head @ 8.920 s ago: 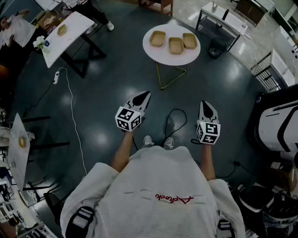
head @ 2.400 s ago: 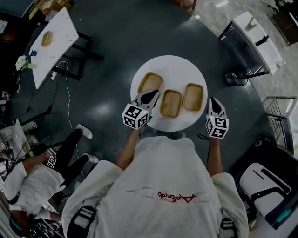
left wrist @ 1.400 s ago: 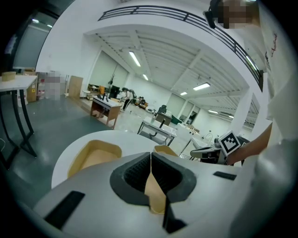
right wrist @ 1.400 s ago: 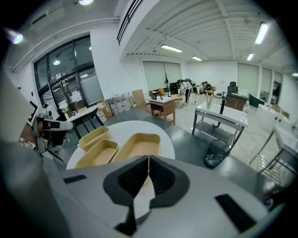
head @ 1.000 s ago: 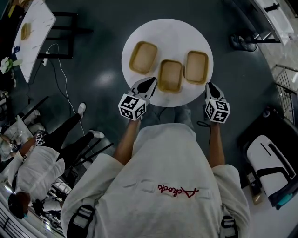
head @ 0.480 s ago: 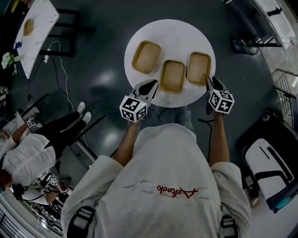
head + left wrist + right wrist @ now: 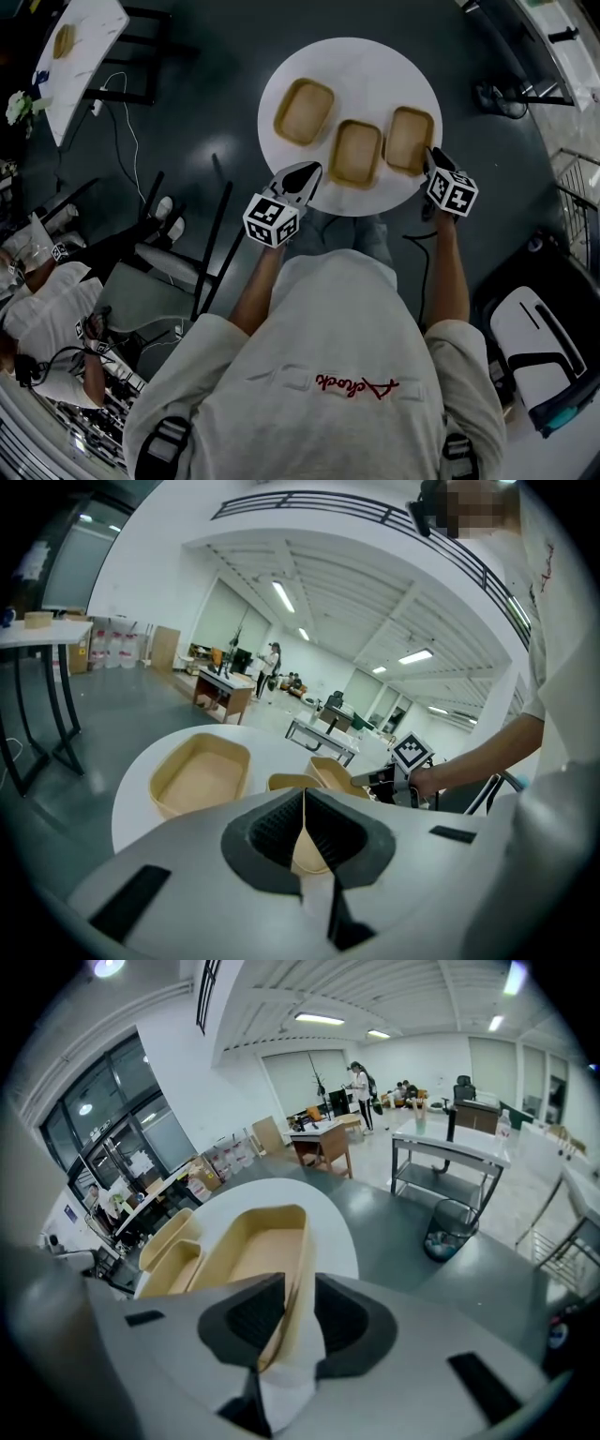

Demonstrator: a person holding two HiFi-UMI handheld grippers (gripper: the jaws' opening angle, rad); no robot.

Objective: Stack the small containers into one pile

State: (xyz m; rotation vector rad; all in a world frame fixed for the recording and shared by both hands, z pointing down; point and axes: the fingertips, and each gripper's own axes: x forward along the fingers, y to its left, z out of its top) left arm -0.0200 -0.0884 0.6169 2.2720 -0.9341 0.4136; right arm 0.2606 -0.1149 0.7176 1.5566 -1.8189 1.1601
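Three tan containers sit in a row on the round white table (image 7: 361,70): left container (image 7: 305,111), middle container (image 7: 356,154), right container (image 7: 410,141). My right gripper (image 7: 432,161) is at the near right corner of the right container (image 7: 258,1246). Its jaws straddle that container's near wall and are closing, with a small gap still showing at the pads. My left gripper (image 7: 305,172) hovers at the table's near edge, shut and empty, just short of the middle container (image 7: 292,782). The left container (image 7: 202,775) lies further left.
A black chair (image 7: 187,253) stands left of me, with a seated person (image 7: 47,319) beyond it. A white rectangular table (image 7: 80,37) at upper left carries another tan container (image 7: 64,39). A waste bin (image 7: 450,1227) stands past the round table. A white machine (image 7: 544,347) is at lower right.
My right gripper moved forward onto the right container's near rim and its jaws went from shut to wide. The left gripper stayed put. A black chair came into view at left.
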